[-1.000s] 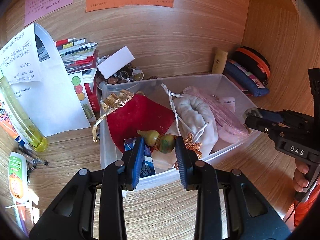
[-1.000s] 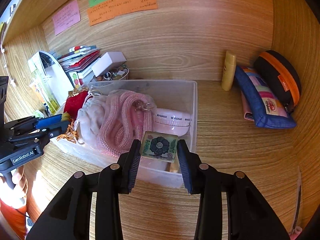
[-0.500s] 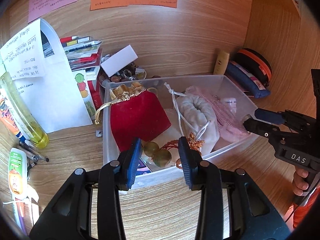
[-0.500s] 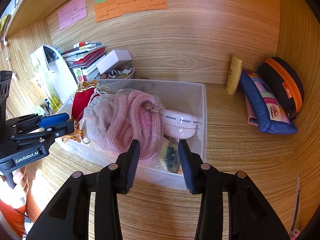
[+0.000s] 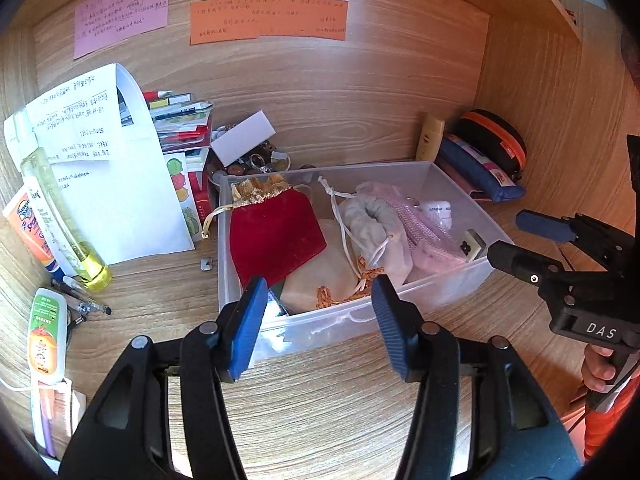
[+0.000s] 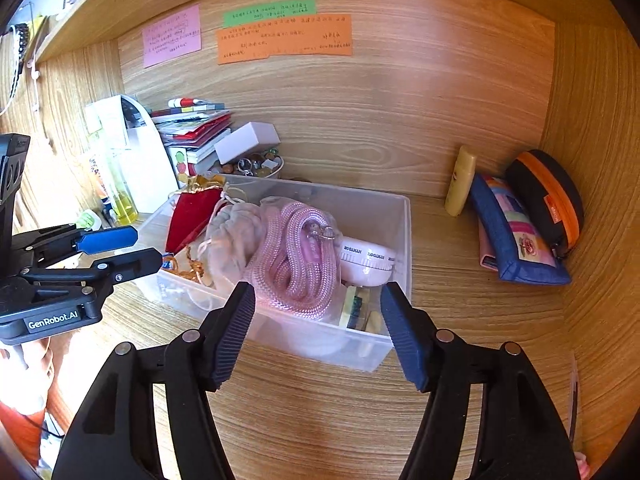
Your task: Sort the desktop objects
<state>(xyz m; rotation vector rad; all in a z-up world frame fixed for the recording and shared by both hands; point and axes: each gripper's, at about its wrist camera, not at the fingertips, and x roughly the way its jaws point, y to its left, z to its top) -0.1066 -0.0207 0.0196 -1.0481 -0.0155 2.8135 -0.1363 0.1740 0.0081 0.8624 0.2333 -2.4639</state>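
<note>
Note text on the orange sticky note point(image 5: 269, 20) is too small to read. The red pouch point(image 5: 275, 236) hides most of a dark item under it in the clear bin point(image 5: 456, 292); can't identify it. The small tile point(image 6: 354, 307) wedged behind the pink rope point(image 6: 296, 256) shows edge-on only, and the pen cluster point(image 5: 82, 304) is partly hidden by the glue bottle point(image 5: 47, 338).
</note>
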